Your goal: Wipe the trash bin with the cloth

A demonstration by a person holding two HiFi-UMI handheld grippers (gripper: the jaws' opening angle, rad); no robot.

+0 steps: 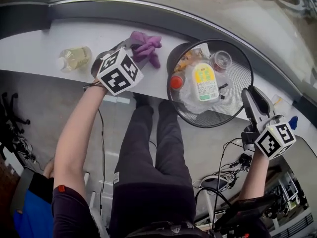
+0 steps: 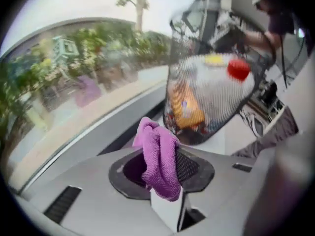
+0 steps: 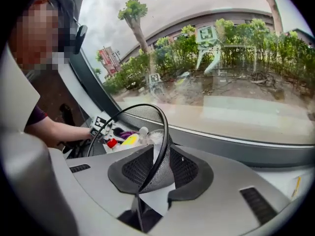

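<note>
Gripper views alone show left gripper (image 2: 161, 171) fingers pinching the cloth (image 2: 158, 151), right gripper (image 3: 158, 170) fingers spread astride the trash bin (image 3: 164, 132) rim.

The cloth (image 1: 146, 47) is purple. The trash bin (image 1: 237, 90) is black wire mesh, and inside it show a red cap (image 1: 176, 82) and a yellow label (image 1: 205, 81). The desk (image 1: 39, 41) is white. The left hand-held gripper (image 1: 132, 45) and the right hand-held gripper (image 1: 250, 95) are grey, each with a cube of black-and-white square markers. The bottle (image 1: 75, 57) is clear, its liquid pale yellow.
</note>
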